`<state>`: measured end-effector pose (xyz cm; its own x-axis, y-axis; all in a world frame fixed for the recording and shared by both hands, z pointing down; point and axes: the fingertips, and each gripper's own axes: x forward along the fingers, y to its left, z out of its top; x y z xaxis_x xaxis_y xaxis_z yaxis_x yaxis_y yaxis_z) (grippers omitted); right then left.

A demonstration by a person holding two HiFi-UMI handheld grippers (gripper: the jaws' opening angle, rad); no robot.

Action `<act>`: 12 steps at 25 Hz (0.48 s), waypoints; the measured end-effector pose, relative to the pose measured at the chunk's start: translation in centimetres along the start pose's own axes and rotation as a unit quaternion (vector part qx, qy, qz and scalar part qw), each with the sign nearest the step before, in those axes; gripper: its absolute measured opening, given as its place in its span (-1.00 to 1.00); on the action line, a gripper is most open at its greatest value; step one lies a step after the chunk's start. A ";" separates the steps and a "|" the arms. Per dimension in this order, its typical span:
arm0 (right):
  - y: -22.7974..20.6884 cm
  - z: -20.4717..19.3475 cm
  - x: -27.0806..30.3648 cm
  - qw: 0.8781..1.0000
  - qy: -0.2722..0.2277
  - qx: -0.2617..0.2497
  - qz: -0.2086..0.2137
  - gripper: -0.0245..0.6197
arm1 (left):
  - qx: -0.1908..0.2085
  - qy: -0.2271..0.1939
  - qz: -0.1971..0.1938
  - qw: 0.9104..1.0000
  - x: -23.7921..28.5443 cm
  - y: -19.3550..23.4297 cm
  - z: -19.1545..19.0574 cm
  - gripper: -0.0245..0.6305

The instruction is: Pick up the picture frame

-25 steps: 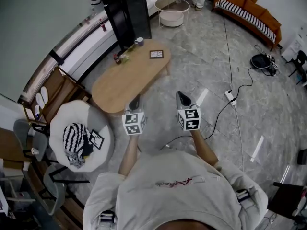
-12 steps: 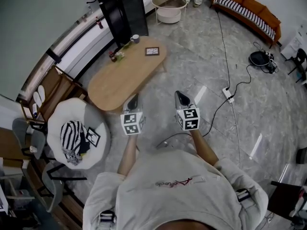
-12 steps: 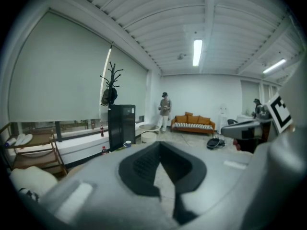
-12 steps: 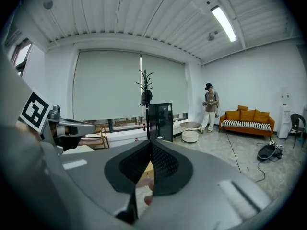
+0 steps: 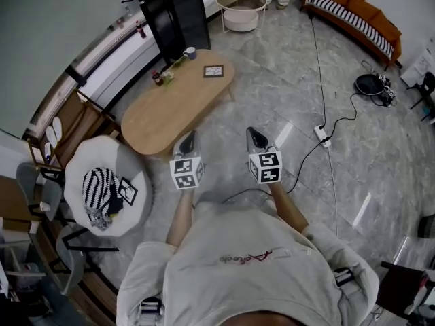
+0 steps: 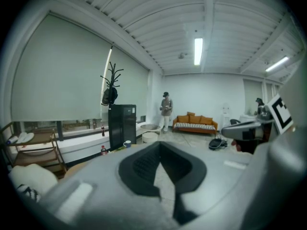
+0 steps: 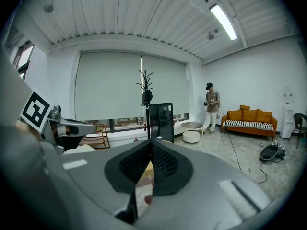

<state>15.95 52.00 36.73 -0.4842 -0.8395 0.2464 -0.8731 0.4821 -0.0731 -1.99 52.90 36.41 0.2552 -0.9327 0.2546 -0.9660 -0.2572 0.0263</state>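
- The desk (image 5: 177, 107) is plain light wood.
- The picture frame (image 5: 213, 71) on its far end has a dark border round a pale middle.
- The sofa (image 5: 372, 20) at the far right is orange, with black-and-white stripes along the seat.
- The floor (image 5: 285, 87) is grey with a pale marbled pattern.
- The round chair (image 5: 139, 175) at the left is white, and the cloth (image 5: 97, 187) in it is striped black and white.
- The cabinet (image 5: 173, 15) beyond the desk is black.
- The left gripper (image 5: 189, 138) and the right gripper (image 5: 253, 134) are grey. Each carries a white cube with black square markers. The fingers (image 6: 144, 164) have black textured pads.
- The person's top (image 5: 251, 263) is pale grey with red script.
- The cable (image 5: 319, 46) is black, and the power strip (image 5: 321, 136) is white.
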 end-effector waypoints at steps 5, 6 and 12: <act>-1.4 0.5 0.7 1.000 -0.007 -0.001 -0.001 -0.91 | 0.000 -0.003 0.000 1.000 1.2 -0.6 0.4 -0.92; -1.5 0.6 0.8 1.000 -0.008 -0.001 -0.001 -0.91 | 0.000 -0.003 0.001 1.000 1.4 -0.6 0.4 -0.92; -2.1 0.5 2.3 1.000 -0.004 -0.002 0.002 -0.91 | -0.006 0.000 0.007 1.000 2.6 0.1 0.0 -0.92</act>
<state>16.64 48.94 36.97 -0.4887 -0.8392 0.2385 -0.8706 0.4869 -0.0706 -1.46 50.41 37.08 0.2409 -0.9362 0.2560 -0.9701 -0.2402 0.0343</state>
